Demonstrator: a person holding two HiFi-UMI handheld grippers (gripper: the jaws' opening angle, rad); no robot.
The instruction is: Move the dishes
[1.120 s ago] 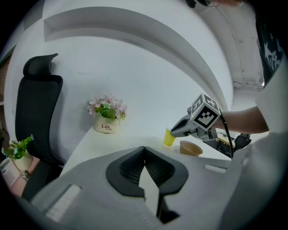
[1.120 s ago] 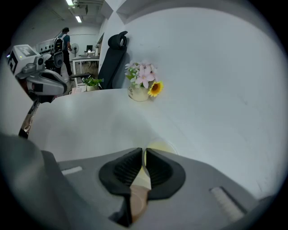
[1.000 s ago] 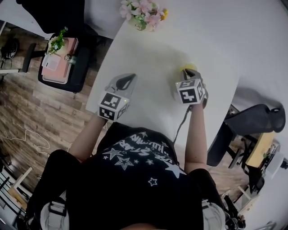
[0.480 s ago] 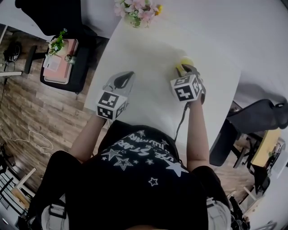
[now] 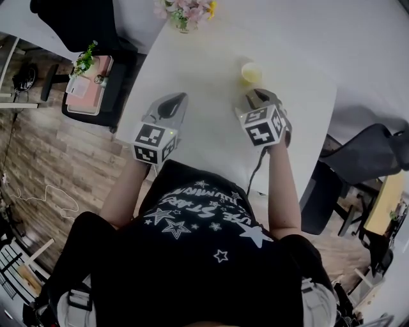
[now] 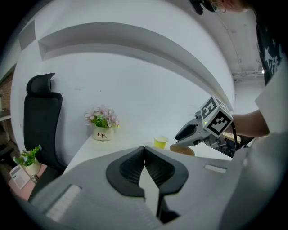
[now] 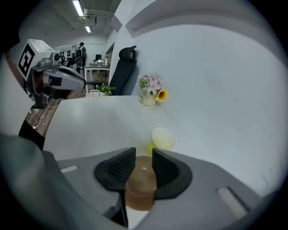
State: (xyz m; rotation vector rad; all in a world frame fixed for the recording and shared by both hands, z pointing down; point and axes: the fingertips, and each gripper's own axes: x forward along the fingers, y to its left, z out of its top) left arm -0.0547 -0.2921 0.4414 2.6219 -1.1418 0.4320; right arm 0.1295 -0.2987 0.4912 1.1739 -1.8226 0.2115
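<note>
A small brown translucent dish (image 7: 140,185) sits between the jaws of my right gripper (image 7: 143,155), which is shut on its rim. In the left gripper view the same dish (image 6: 182,150) hangs low over the white table under the right gripper (image 6: 178,135). A yellow cup (image 5: 251,72) stands upright just beyond the right gripper (image 5: 255,96), apart from it; in the right gripper view the cup (image 7: 162,139) lies right behind the dish. My left gripper (image 5: 175,101) hovers over the table's left part, its jaws (image 6: 145,150) closed together on nothing.
A pot of pink flowers (image 5: 182,11) stands at the table's far corner. The white table (image 5: 198,57) has its left edge near the left gripper. A black office chair (image 5: 89,76) carrying a pink item and a small plant stands left of the table; another chair (image 5: 364,159) stands at the right.
The right gripper has drawn back a little from the yellow cup with the brown dish in it; the cup now shows fully. The left gripper stays about where it was.
</note>
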